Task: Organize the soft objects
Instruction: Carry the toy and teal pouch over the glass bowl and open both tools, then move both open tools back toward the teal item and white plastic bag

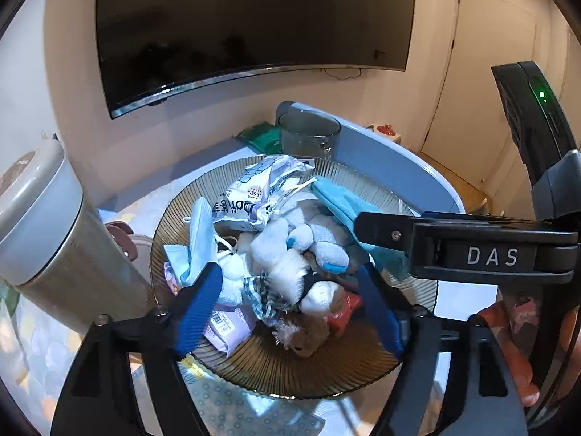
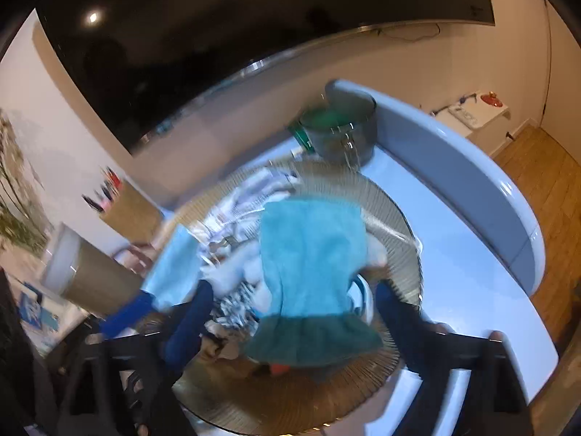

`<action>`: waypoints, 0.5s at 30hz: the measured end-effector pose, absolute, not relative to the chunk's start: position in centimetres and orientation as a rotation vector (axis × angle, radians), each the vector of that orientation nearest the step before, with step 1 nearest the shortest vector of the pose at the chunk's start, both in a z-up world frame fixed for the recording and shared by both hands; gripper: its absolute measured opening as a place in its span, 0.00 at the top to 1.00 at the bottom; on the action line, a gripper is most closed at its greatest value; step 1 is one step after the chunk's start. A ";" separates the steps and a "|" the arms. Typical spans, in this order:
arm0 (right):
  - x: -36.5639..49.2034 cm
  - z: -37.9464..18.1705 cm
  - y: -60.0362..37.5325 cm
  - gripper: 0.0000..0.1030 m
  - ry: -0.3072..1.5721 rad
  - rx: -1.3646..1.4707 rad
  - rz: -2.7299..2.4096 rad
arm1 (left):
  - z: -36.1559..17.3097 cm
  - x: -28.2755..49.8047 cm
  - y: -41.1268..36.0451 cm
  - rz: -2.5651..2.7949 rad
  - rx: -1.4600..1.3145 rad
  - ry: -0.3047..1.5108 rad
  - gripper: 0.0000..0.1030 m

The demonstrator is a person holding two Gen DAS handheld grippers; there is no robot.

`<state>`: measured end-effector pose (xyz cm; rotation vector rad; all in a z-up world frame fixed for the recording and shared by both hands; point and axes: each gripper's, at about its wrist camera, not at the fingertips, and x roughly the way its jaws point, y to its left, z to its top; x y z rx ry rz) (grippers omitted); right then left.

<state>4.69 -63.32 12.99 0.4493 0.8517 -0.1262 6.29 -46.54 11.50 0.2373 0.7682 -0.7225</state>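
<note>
Left wrist view: ribbed glass plate (image 1: 254, 370) on the pale table (image 1: 468, 301), heaped with soft stuff — white plush toy (image 1: 290, 247), tissue pack (image 1: 254, 196), face mask (image 1: 198, 239), purple packet (image 1: 227, 327). Left gripper (image 1: 290, 301) hangs over the near side of the pile, jaws wide apart, holding nothing. Right gripper (image 1: 366, 229) comes in from the right with its tip on the teal cloth (image 1: 345, 203); looks pinched on it, though the contact is partly hidden. Right wrist view is motion-blurred: the teal cloth (image 2: 312, 265) drapes over the pile between the spread blue fingers (image 2: 189, 319), so grip there cannot be told. Risk, as a judgement: pulling the cloth up could drag the plush or mask off the plate, since they overlap; a fast swing could also clip the glass jar (image 1: 308, 134) just behind the plate, or the tall canister (image 1: 47, 225) at left. Only the left view shows item detail and the right tool's body; only the right view shows the pen holder (image 2: 127, 207) and wood floor (image 2: 544, 181).
</note>
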 end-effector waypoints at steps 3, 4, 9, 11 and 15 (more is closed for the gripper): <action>3.3 12.9 -63.5 0.12 0.825 0.459 -0.128 | 11.4 5.3 -45.8 -0.760 0.223 0.789 0.26; 2.8 13.0 -63.6 0.12 0.811 0.472 -0.122 | 11.4 5.0 -45.7 -0.766 0.222 0.792 0.26; 0.5 14.3 -62.7 0.12 0.783 0.429 -0.137 | 12.3 3.0 -43.2 -0.735 0.243 0.751 0.26; -0.6 14.8 -61.7 0.12 0.770 0.411 -0.130 | 12.9 2.3 -41.0 -0.711 0.217 0.744 0.26; -2.4 15.7 -59.0 0.12 0.756 0.382 -0.086 | 13.9 0.4 -35.7 -0.632 0.184 0.706 0.26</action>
